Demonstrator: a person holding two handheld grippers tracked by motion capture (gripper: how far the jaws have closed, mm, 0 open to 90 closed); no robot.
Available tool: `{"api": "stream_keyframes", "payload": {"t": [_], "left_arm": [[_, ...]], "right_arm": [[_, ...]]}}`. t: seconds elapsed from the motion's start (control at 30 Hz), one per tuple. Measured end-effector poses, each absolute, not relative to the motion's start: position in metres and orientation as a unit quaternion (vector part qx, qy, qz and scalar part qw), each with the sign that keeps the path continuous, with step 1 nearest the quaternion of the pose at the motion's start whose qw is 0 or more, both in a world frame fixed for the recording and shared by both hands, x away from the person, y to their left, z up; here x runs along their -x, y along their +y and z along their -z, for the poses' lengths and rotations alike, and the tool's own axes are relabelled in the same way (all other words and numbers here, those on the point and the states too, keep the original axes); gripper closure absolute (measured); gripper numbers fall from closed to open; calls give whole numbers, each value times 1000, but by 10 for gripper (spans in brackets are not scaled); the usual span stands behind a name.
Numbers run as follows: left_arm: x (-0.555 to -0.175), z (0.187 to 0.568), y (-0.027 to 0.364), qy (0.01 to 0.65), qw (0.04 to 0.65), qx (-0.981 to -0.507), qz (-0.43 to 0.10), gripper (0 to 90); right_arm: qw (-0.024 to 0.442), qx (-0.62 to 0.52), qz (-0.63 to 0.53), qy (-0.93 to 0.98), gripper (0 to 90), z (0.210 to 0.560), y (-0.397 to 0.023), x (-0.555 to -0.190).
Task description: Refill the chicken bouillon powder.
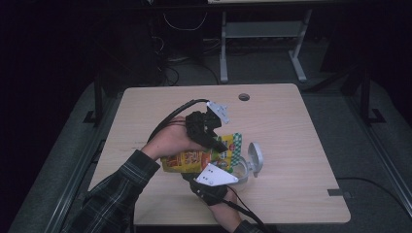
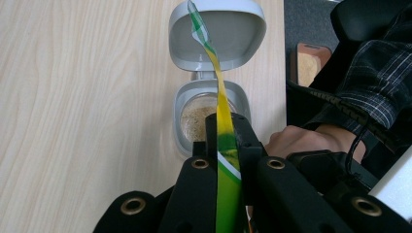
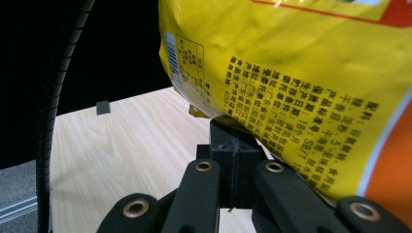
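A yellow pouch (image 1: 192, 159) with a green top edge hangs tilted over a small grey container (image 1: 244, 171) of pale granules on the wooden table (image 1: 291, 126). The container's flip lid (image 1: 255, 158) stands open. My left gripper (image 1: 220, 144) is shut on the pouch's green top edge. In the left gripper view the pouch (image 2: 224, 121) runs edge-on out of the left gripper (image 2: 227, 132) above the container (image 2: 183, 99) and lid (image 2: 233, 39). My right gripper (image 1: 210, 171) holds the pouch from below. In the right gripper view the right gripper (image 3: 233, 138) is shut on the lower edge of the pouch (image 3: 291, 73).
A round cable hole (image 1: 244, 97) sits near the table's far edge. A small dark tab (image 1: 340, 192) marks the near right edge. Metal legs of another table (image 1: 223, 53) stand beyond. Black cables trail from both grippers.
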State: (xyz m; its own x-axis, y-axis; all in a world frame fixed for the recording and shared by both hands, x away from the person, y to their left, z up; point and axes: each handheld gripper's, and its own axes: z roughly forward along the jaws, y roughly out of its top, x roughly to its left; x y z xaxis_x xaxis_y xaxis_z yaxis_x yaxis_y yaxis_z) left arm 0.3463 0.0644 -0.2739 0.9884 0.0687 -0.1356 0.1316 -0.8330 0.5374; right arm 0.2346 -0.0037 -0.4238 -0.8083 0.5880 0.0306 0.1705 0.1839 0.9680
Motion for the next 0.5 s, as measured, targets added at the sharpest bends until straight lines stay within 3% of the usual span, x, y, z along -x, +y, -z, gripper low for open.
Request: {"api": "stream_keyframes", "payload": {"t": [0.5], "left_arm": [[-346,274,63,50,280,-957,61,887]], "right_arm": [[178,-252,-587,748,900,424,-4,-234]]}}
